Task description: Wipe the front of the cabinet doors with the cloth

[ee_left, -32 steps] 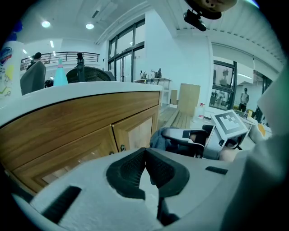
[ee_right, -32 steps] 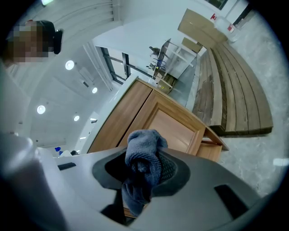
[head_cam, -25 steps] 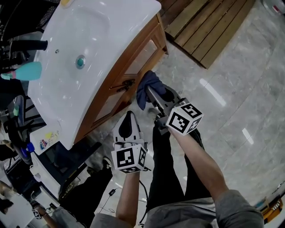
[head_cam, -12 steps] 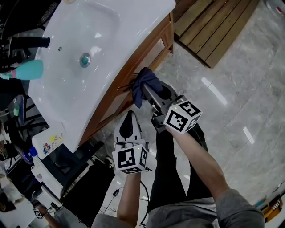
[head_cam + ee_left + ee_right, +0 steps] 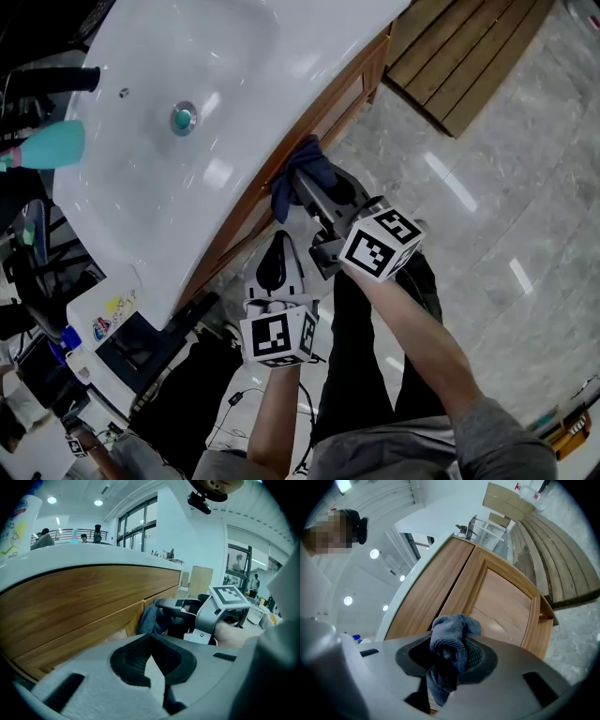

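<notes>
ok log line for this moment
right claw: shut on cloth | cloth: against cabinet door | left claw: shut, empty

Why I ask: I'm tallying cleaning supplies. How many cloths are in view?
1: a blue cloth clamped in the right gripper, by the wooden cabinet front. Others may be hidden.

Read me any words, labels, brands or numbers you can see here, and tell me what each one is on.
None can be read.
White bottle beside the sink: coloured label, print too blurred to read.
Marker cubes on the left gripper and right gripper: square patterns only, no words or numbers.
</notes>
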Tool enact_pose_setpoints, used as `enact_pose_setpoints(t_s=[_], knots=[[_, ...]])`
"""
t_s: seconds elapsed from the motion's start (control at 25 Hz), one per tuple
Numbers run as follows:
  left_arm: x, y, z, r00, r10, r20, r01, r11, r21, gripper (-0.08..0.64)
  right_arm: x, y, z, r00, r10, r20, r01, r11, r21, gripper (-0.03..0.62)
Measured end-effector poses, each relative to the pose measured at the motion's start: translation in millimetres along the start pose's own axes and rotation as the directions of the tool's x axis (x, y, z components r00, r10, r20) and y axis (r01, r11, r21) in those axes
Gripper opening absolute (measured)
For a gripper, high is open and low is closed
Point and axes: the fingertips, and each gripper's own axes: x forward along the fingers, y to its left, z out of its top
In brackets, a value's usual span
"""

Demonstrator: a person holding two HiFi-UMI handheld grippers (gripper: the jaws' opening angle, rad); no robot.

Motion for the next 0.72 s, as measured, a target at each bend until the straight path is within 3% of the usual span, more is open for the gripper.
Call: enact_pose_setpoints(t_s=[0.72], knots=[[32, -6, -11, 0.995, -0.081, -0.052, 0.082, 0.997, 0.015, 0.009, 13, -71, -23, 0.987, -0.153, -0.046, 0.153, 0.988, -0.021, 0.117]])
